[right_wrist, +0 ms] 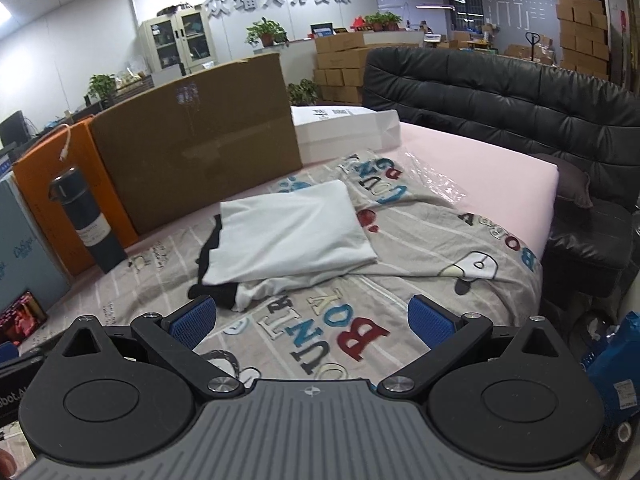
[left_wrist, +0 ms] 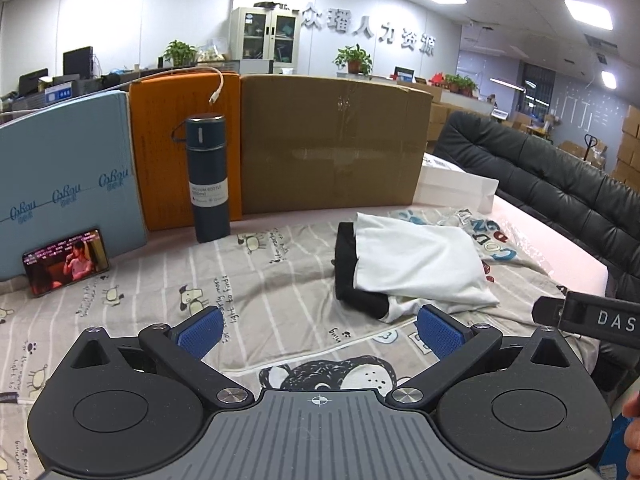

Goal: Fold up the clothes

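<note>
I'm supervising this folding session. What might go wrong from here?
The white garment looks mostly folded, but its black part sticks out loosely; grabbing there may undo the fold. Both tongs, left and right, are open above the printed sheet and could pinch it too.

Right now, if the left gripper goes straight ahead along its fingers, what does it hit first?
Probably the folded white-and-black garment, just ahead and slightly right of the open left gripper. Only printed bedsheet lies between; depth is unclear.
</note>
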Demonstrator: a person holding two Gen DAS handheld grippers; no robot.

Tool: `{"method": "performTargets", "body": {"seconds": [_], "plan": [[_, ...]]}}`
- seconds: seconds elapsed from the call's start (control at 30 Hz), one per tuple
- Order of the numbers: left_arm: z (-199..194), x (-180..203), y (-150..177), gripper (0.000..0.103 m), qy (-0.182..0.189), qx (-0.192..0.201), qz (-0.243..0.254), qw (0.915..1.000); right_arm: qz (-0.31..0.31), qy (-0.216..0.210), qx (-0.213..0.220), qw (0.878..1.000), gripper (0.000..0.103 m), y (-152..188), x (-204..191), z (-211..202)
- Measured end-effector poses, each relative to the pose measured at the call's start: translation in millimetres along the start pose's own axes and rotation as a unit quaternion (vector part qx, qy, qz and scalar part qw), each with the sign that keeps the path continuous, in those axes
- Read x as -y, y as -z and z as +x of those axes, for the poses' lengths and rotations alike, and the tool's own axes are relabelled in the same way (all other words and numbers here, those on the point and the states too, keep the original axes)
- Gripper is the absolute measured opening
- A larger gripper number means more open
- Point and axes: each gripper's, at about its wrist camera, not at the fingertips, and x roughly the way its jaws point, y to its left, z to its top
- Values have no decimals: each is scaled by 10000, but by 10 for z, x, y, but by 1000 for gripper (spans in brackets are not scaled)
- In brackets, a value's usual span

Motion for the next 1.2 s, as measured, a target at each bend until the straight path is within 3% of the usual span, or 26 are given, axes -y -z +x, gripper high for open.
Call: {"method": "performTargets", "body": {"seconds": [0.77, 0.9, 1.2], "plan": [[275, 153, -15, 103, -324, -479, 104, 9983, -106, -104, -849, 9963, 103, 164, 34, 300], [392, 159, 12, 103, -410, -909, 186, 9948, -95, -29, -853, 9963, 103, 147, 33, 330], [670, 115, 180, 103, -566, -1986, 249, 9781, -231, 59, -992, 9948, 103, 150, -32, 418]]}}
